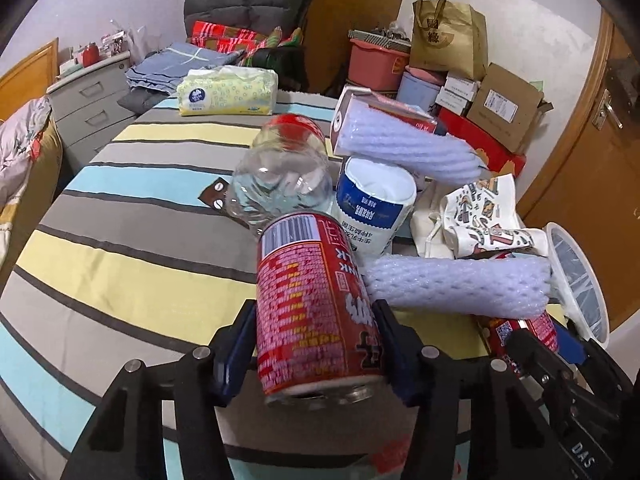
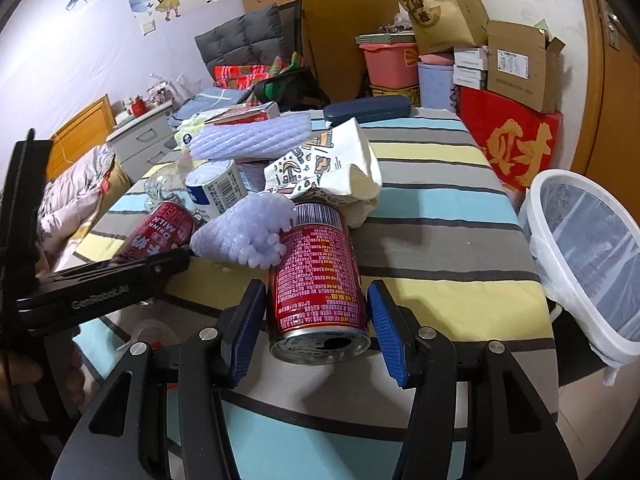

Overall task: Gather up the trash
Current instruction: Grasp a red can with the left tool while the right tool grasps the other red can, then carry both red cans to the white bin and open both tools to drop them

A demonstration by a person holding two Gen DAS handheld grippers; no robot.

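A pile of trash lies on a striped tablecloth (image 1: 120,272). My left gripper (image 1: 316,344) is shut on a red milk can (image 1: 316,312), its pads pressed on both sides. That can also shows in the right wrist view (image 2: 156,236). My right gripper (image 2: 316,328) is open around a second red can (image 2: 316,276), with small gaps at both pads. White foam netting (image 2: 244,236) leans on this can. A clear plastic bottle (image 1: 280,176), a white-and-blue roll pack (image 1: 372,208) and another foam net (image 1: 408,144) lie behind. A white bin (image 2: 584,256) with a liner stands right of the table.
A printed cloth bag (image 2: 332,168), a dark blue case (image 2: 368,110) and a tissue pack (image 1: 228,92) are on the table. Boxes, a pink tub (image 2: 392,64) and a paper bag stand behind. A chair and grey drawers (image 1: 88,100) are at the left.
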